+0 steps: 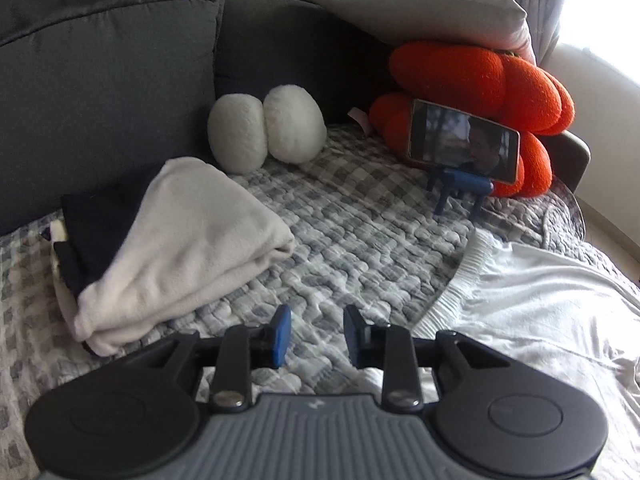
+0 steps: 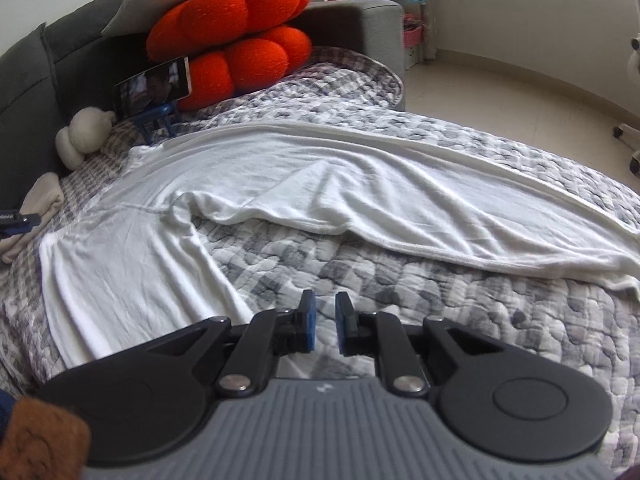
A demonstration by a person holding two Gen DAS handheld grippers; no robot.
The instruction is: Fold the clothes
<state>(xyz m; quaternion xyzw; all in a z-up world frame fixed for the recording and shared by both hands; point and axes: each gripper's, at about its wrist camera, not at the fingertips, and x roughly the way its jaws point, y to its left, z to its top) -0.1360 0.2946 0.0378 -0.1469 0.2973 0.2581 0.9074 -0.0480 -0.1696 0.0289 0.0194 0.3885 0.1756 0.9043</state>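
A white garment [image 2: 320, 184] lies spread and wrinkled across the checked quilt [image 2: 440, 280]; its ribbed edge [image 1: 460, 272] shows at the right of the left wrist view. My right gripper [image 2: 325, 304] hovers over the quilt at the garment's near edge. Its blue pads stand a narrow gap apart with nothing between them. My left gripper [image 1: 317, 320] is open and empty above bare quilt [image 1: 360, 232], between the white garment and a folded cream garment [image 1: 188, 240]. That cream one lies on a dark garment [image 1: 92, 232]. The left gripper's tip [image 2: 16, 220] shows at the right wrist view's left edge.
A phone on a blue stand [image 1: 464, 140] leans on orange cushions [image 1: 480, 76] at the back. A white plush [image 1: 268, 132] sits against the grey sofa back [image 1: 100, 80]. Beyond the quilt's far edge is floor [image 2: 520, 92]. A brown sleeve [image 2: 40, 440] shows at the lower left.
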